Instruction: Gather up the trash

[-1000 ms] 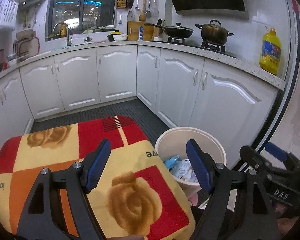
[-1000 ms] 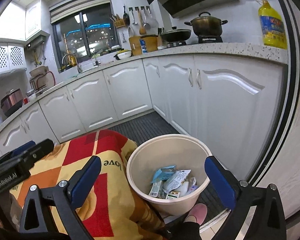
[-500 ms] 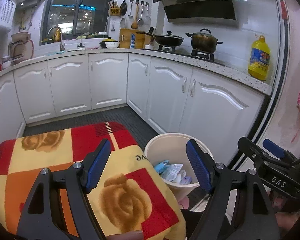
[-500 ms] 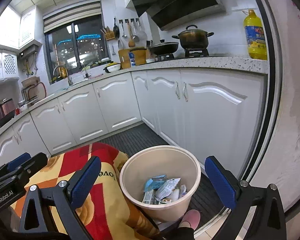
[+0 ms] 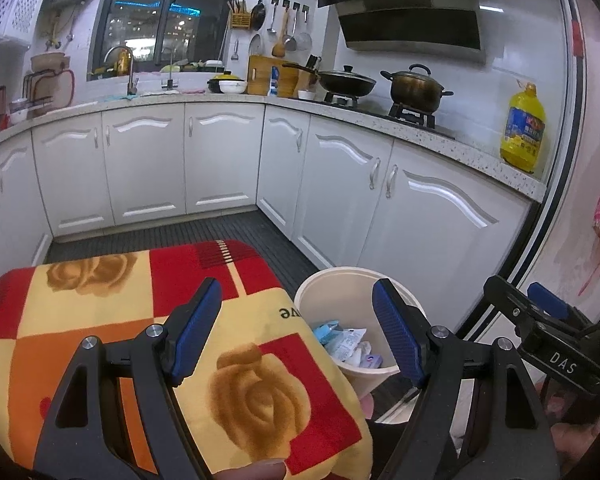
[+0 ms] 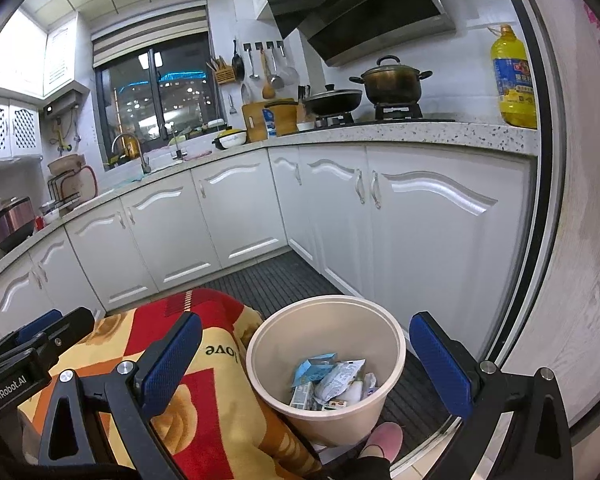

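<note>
On the kitchen floor, one bin stood just right of one cloth-covered table.
One patterned cloth [image 5: 140, 320] bore no trash in view. One cream bin [image 6: 394, 356] held several wrappers [image 6: 332, 380], too jumbled to count, below and ahead of the right gripper [image 6: 306, 364], the nearer one. Left gripper [image 5: 296, 334] hung over the cloth's right edge. Both grippers were spread wide, gripping nothing.

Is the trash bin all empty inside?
No, the cream trash bin has wrappers and small cartons piled at its bottom, plain to see in the right wrist view.
</note>
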